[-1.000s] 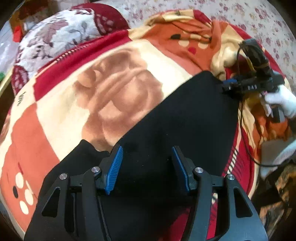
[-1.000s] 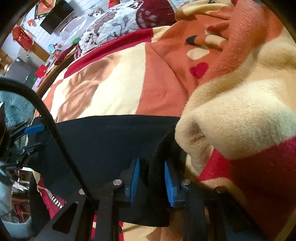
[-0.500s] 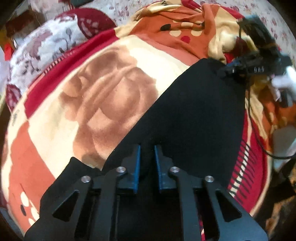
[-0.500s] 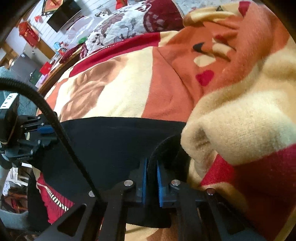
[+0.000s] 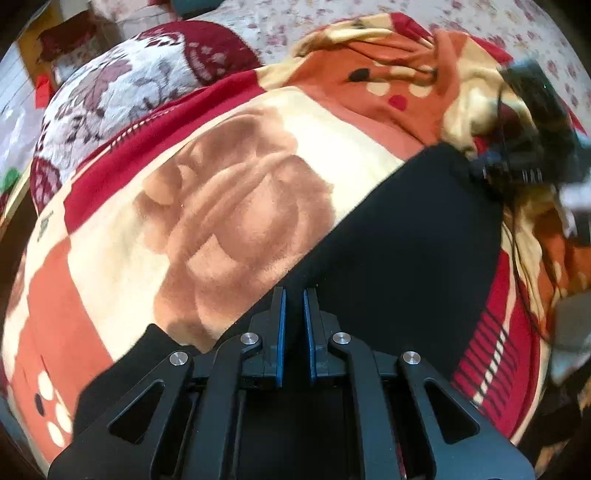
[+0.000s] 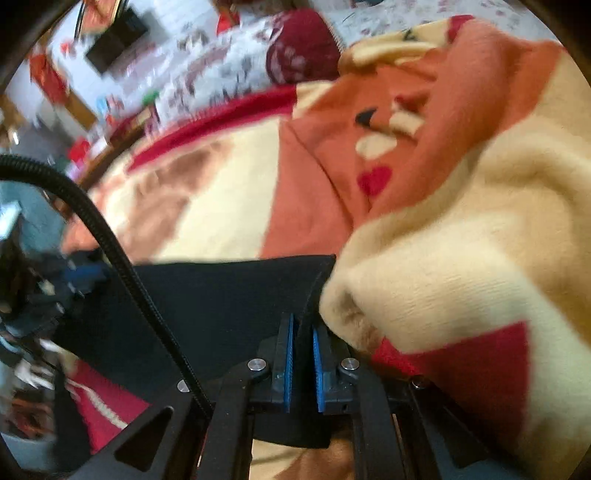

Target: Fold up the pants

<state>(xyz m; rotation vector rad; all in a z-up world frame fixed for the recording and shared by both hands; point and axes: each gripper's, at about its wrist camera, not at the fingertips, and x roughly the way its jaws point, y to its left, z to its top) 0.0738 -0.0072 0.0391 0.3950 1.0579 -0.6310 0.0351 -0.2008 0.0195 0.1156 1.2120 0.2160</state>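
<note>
The left gripper (image 5: 294, 295) had just pressed its jaws together on a fold of the black pants (image 5: 413, 251), the blue pads nipping the dark cloth at the garment's near edge. The right gripper (image 6: 303, 332) had done likewise a moment before: its blue pads were pinched on a raised ridge of the same black fabric, right where the pants met a bunched-up roll of the blanket (image 6: 461, 258).

The pants lay spread flat across the fleece blanket (image 5: 221, 221), a broad black band running from the lower left of the left wrist view up toward the upper right. There the right gripper (image 5: 517, 162) showed again, blurred, sitting at the far corner of the garment with a dark cable (image 5: 517, 240) trailing down from it. From the right wrist view the left gripper (image 6: 74, 277) appeared at the opposite end of the pants, also blurred, and a black corrugated cable (image 6: 122, 266) arced across the frame in front of it.

The blanket bore a large tan figure on cream, with orange, red and spotted panels around it. Beyond it sat a floral pillow (image 5: 129, 92) in white and maroon, resting on a flowered bedsheet (image 5: 369, 22).
</note>
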